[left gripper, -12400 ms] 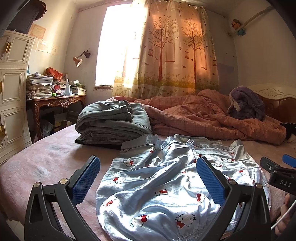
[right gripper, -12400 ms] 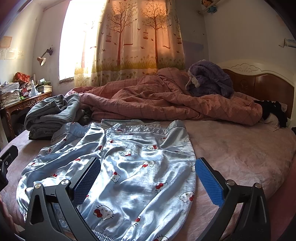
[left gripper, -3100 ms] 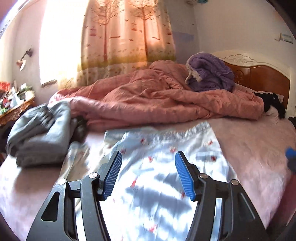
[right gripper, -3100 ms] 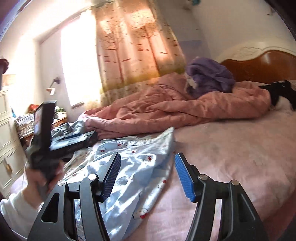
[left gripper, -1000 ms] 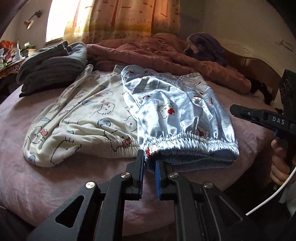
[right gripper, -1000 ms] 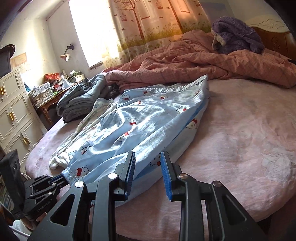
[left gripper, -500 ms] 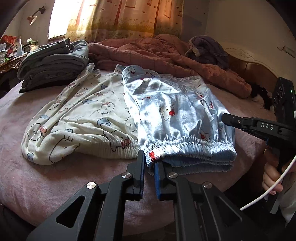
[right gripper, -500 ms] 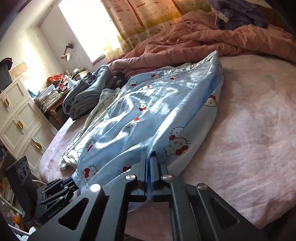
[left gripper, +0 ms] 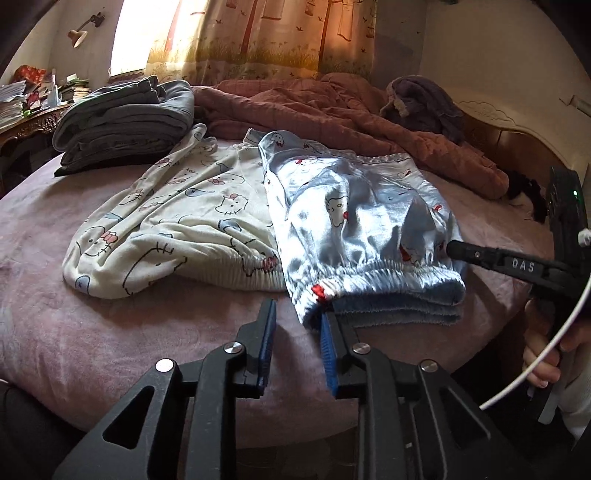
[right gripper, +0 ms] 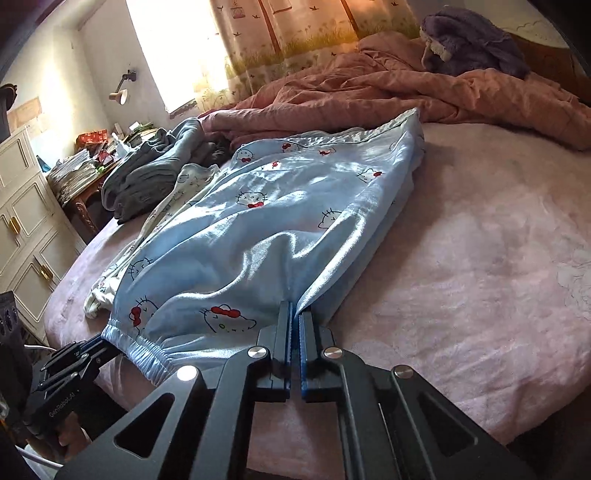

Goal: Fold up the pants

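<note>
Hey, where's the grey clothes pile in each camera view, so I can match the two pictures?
Left wrist view: grey pile upper left, on the bed's far corner, behind the pants.
Right wrist view: grey pile left of centre, beyond the pants.
Shared landmark: the wall lamp beside the window.

A lived-in home bedroom. A wide bed (right gripper: pixel 480 240) under a pink sheet fills the frame, with a rumpled pink quilt (right gripper: pixel 388 92) and a carved wooden headboard (left gripper: pixel 517 144) at the upper right. Tree-print curtains (left gripper: pixel 258 33) cover a sunlit window at the top, and at the left stand a cream panelled wardrobe (right gripper: pixel 22 221) and a cluttered table (left gripper: pixel 26 110) beneath a wall lamp (right gripper: pixel 120 94).
</note>
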The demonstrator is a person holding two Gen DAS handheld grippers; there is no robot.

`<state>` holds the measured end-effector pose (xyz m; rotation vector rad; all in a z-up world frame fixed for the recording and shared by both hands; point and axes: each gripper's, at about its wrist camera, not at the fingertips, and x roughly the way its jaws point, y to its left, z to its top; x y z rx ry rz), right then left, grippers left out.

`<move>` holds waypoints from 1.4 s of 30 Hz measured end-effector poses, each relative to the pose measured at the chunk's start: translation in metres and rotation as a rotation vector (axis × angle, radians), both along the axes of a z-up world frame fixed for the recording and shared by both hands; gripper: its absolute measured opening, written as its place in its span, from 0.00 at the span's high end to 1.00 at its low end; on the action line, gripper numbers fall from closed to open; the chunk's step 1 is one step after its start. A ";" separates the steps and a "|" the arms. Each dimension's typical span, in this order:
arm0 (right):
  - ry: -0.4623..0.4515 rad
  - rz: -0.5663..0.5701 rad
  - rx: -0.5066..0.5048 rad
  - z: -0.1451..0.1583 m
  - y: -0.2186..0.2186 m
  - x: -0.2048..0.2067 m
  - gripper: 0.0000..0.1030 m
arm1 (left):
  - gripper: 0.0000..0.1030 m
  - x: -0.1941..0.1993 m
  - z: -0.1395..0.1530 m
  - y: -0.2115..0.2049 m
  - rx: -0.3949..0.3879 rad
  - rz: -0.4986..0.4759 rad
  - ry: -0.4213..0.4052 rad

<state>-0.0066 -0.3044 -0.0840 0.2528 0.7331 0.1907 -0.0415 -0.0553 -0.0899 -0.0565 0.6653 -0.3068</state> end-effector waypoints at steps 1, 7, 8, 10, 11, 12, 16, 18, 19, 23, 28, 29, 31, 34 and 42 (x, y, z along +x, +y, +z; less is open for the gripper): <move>-0.007 -0.012 0.010 0.002 -0.004 -0.001 0.93 | 0.79 -0.006 -0.001 0.001 -0.001 -0.006 -0.003; -0.054 -0.074 0.056 0.019 -0.024 -0.006 0.84 | 0.78 -0.036 0.005 0.005 -0.101 -0.042 -0.015; -0.068 -0.082 0.056 0.022 -0.025 -0.008 0.84 | 0.78 -0.038 0.010 0.003 -0.112 -0.052 -0.025; -0.091 -0.095 0.051 0.027 -0.028 -0.010 0.80 | 0.74 -0.035 0.019 -0.005 -0.117 -0.054 -0.049; -0.100 -0.102 0.047 0.029 -0.030 -0.010 0.74 | 0.67 -0.031 0.024 -0.008 -0.122 -0.047 -0.059; -0.109 -0.113 0.045 0.031 -0.032 -0.010 0.72 | 0.66 -0.025 0.028 -0.011 -0.126 -0.036 -0.060; -0.120 -0.119 0.073 0.035 -0.041 -0.009 0.71 | 0.59 0.009 0.035 -0.024 -0.107 0.012 0.008; -0.089 -0.096 0.118 0.031 -0.045 -0.005 0.71 | 0.59 0.016 0.027 -0.027 -0.131 0.014 0.075; -0.070 -0.089 0.140 0.028 -0.047 -0.004 0.70 | 0.59 0.013 0.023 -0.026 -0.134 0.038 0.074; 0.008 -0.013 0.190 0.012 -0.039 0.000 0.70 | 0.52 -0.008 0.020 -0.013 -0.091 0.235 -0.039; 0.061 0.122 0.236 -0.003 -0.015 -0.003 0.64 | 0.49 0.012 0.012 0.007 -0.206 0.206 0.054; 0.081 0.131 0.273 -0.008 -0.013 -0.002 0.55 | 0.49 0.019 0.008 0.007 -0.229 0.169 0.091; 0.117 0.143 0.335 -0.015 -0.011 -0.002 0.53 | 0.51 0.027 -0.003 0.007 -0.273 0.144 0.151; 0.121 0.142 0.342 -0.016 -0.006 -0.002 0.53 | 0.69 0.020 -0.004 0.001 -0.269 0.118 0.124; 0.136 0.082 0.402 -0.022 -0.006 -0.009 0.53 | 0.67 0.015 -0.003 -0.005 -0.223 0.116 0.103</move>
